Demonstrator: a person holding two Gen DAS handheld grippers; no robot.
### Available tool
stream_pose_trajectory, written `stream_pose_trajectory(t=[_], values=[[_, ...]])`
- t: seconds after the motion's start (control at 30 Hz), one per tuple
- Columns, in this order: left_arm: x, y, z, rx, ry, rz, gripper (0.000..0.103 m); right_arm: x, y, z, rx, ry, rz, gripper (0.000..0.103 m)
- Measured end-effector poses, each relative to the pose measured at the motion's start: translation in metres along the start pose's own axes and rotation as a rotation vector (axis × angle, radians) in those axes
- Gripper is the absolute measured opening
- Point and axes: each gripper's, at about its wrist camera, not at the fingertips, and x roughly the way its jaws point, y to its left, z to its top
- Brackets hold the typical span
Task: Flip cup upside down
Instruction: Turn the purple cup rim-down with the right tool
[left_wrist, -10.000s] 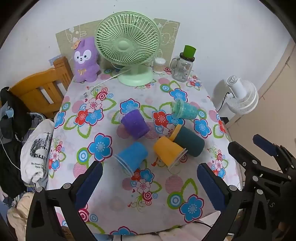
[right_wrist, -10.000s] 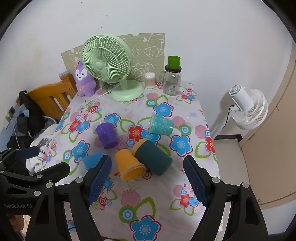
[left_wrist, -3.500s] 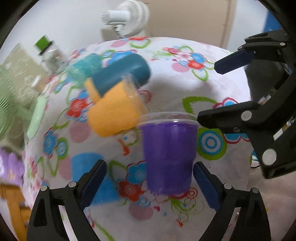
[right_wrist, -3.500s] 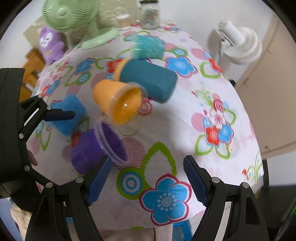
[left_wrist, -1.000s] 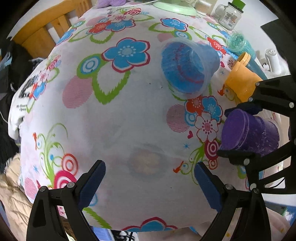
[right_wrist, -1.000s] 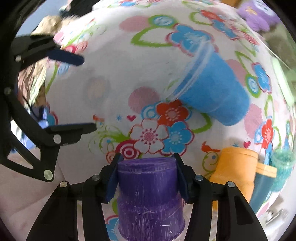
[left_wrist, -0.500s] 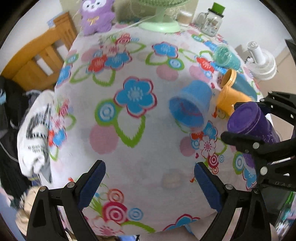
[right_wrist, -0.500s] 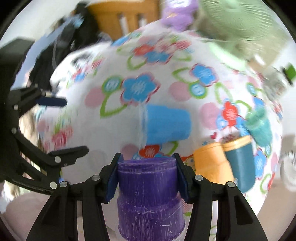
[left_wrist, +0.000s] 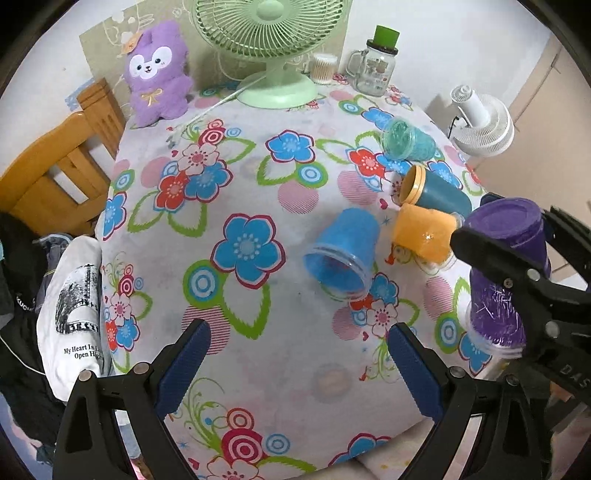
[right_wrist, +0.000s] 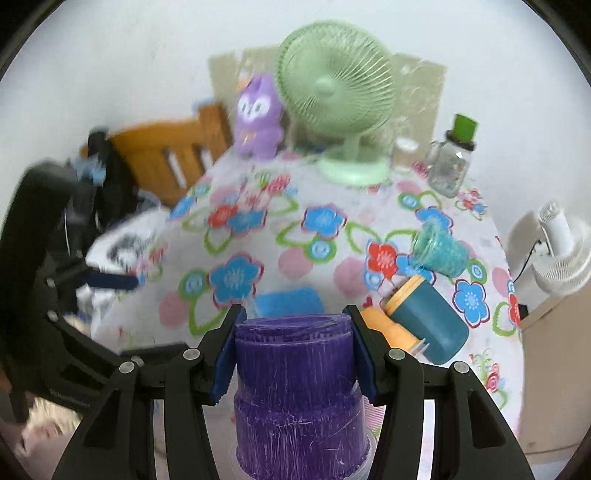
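Note:
My right gripper (right_wrist: 293, 350) is shut on the purple cup (right_wrist: 295, 391), which is upside down, base up and clear rim down, near the table's front right edge. The left wrist view shows the same cup (left_wrist: 498, 295) held in the right gripper (left_wrist: 506, 258). My left gripper (left_wrist: 295, 365) is open and empty above the front of the flowered tablecloth (left_wrist: 240, 332). A blue cup (left_wrist: 343, 253), an orange cup (left_wrist: 424, 238), a dark teal cup (left_wrist: 432, 190) and a turquoise cup (left_wrist: 406, 140) lie on their sides.
A green desk fan (left_wrist: 273, 44), a purple plush toy (left_wrist: 159, 85), a glass jar mug with a green lid (left_wrist: 376, 66) and a small jar stand at the back. A wooden chair (left_wrist: 55, 173) with clothes is at the left. A white floor fan (left_wrist: 480, 122) is at the right.
The right gripper has swung the purple cup round and levelled out facing the fan, base up. The left gripper has pulled back and tilted up, showing more of the table.

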Motion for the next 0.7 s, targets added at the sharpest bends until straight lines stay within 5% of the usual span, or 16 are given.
stream_pose_trajectory(t=[0.17, 0.7], values=[[0.006, 0.004, -0.006, -0.088, -0.003, 0.003, 0.098, 0.011, -0.015, -0.018, 0.114, -0.108, 0.04, 0.057], [0.061, 0.019, -0.025, -0.219, -0.087, 0.04, 0.098, 0.058, -0.023, -0.061, 0.12, -0.294, -0.037, 0.057]])
